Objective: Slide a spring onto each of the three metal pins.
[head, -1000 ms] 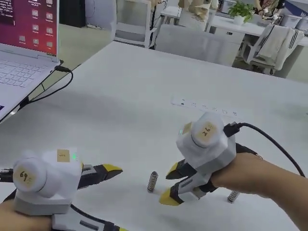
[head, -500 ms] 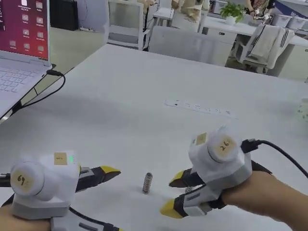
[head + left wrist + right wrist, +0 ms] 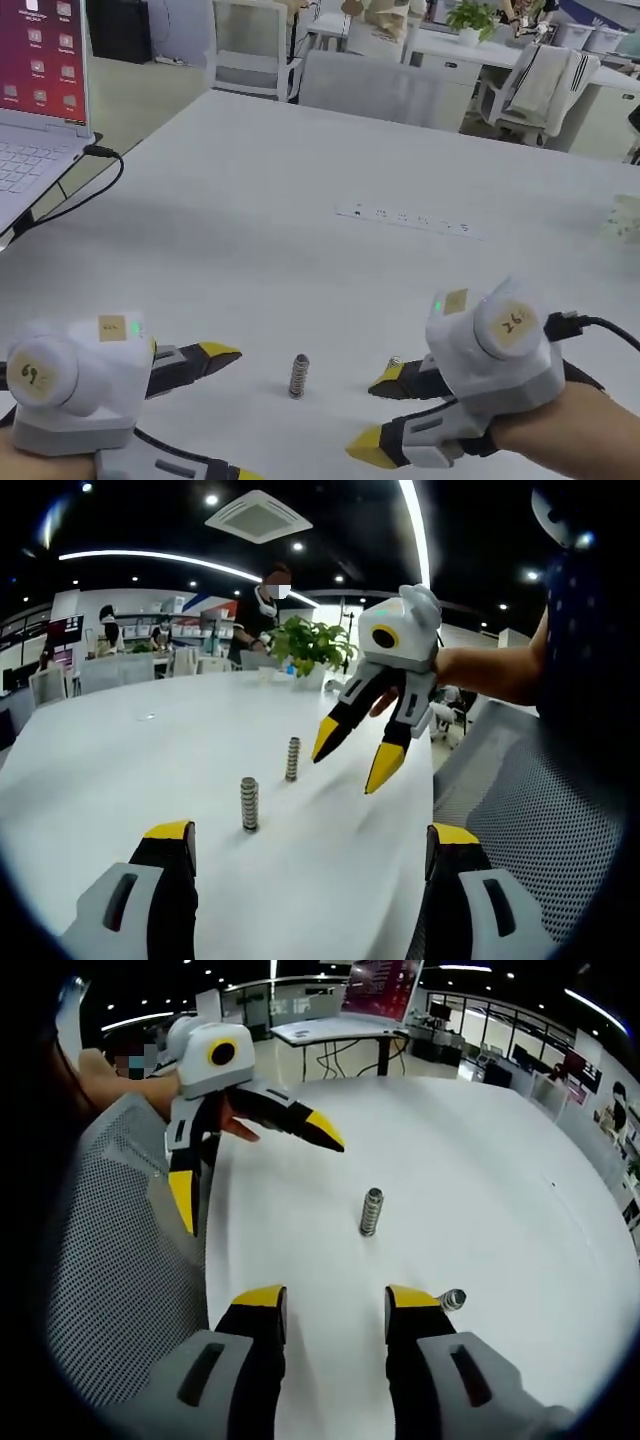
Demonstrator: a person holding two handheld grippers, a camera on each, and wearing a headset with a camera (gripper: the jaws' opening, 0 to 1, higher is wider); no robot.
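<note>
Here we hold the left gripper (image 3: pixel 232 415) and right gripper (image 3: pixel 372 410) spread wide and empty. One spring (image 3: pixel 298 374) stands upright at lower centre between them. The right gripper view shows the second spring (image 3: pixel 453 1300) at lower right, just beside a jaw tip.

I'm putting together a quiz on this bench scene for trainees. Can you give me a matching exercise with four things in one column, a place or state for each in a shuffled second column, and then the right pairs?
Things:
1. laptop
2. middle spring
3. second spring
4. right gripper

Places or states:
A. open, holding nothing
B. close beside one jaw tip of the right gripper
C. at the far left edge of the table, screen lit
D. upright, between the left gripper and the right gripper

Pairs: 1-C, 2-D, 3-B, 4-A
</note>
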